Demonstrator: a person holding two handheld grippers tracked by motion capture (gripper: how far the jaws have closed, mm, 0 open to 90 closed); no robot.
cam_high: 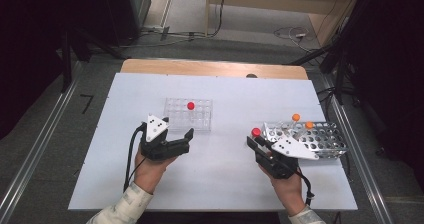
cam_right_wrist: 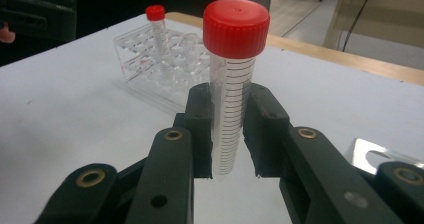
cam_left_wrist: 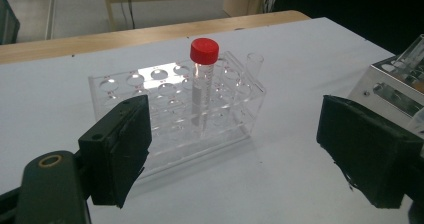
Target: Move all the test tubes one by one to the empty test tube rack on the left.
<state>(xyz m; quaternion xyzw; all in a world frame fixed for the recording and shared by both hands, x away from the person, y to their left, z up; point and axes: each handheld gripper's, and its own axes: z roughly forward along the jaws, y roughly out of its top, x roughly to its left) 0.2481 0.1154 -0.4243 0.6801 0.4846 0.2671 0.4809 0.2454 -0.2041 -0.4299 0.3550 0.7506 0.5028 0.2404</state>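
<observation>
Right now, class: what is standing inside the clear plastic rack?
One red-capped tube stands upright in the clear rack; the other wells look empty. Whether its tip touches the rack's floor is too unclear to tell.

two red-capped tubes (cam_high: 190,105), two orange-capped tubes (cam_high: 296,117), two racks (cam_high: 202,120)

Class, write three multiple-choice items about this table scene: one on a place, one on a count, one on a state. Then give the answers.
1. Where does the clear rack stand?
A. left of the metal rack
B. on top of it
C. on the floor

2. How many orange caps stand in the metal rack?
A. none
B. two
C. five

3. The right gripper is
A. open and empty
B. shut on a red-capped tube
C. lying on the table

Answers: 1 A, high view shows it; 2 B, two rise there; 3 B, fingers clamp it.
</observation>
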